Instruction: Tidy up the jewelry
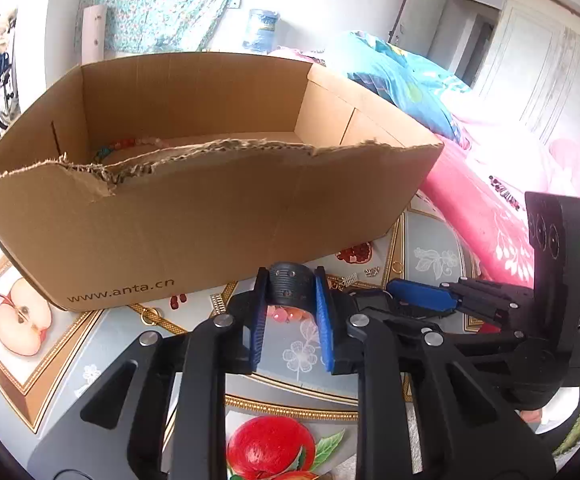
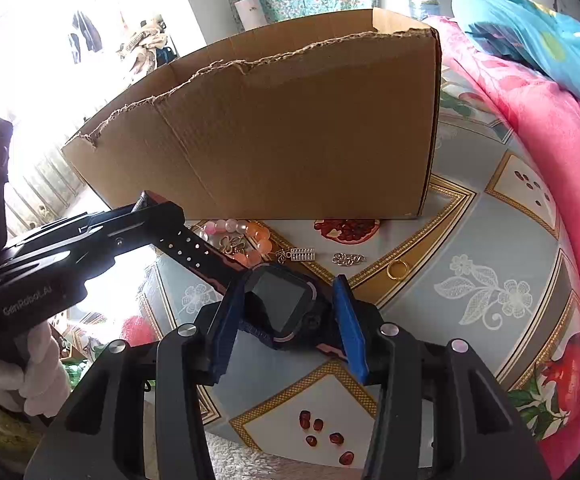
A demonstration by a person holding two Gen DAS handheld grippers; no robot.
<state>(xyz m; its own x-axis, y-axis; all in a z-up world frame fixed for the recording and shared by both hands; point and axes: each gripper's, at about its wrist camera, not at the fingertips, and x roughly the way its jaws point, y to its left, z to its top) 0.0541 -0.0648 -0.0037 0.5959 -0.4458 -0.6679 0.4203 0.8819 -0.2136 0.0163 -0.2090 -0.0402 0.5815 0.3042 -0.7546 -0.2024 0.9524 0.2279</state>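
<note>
A dark smartwatch (image 2: 280, 304) with a perforated strap (image 2: 194, 250) is held between both grippers above the table. My right gripper (image 2: 286, 304) is shut on the watch body. My left gripper (image 1: 291, 290) is shut on the curled strap end (image 1: 290, 282); it also shows in the right wrist view (image 2: 146, 208). A pink bead bracelet (image 2: 246, 236) lies under the strap, with a silver charm (image 2: 232, 245) inside its loop. Beside it lie a small abacus charm (image 2: 296, 256), a silver pendant (image 2: 348, 259) and a gold ring (image 2: 397, 270). A torn cardboard box (image 1: 194, 208) behind holds coloured beads (image 1: 124, 146).
The table carries a fruit-patterned cloth (image 2: 490, 248). A pink blanket (image 2: 562, 152) and blue bedding (image 2: 530, 36) lie to the right. The box's front wall (image 2: 290, 136) stands just behind the loose jewelry. A gloved hand (image 2: 38, 368) holds the left gripper.
</note>
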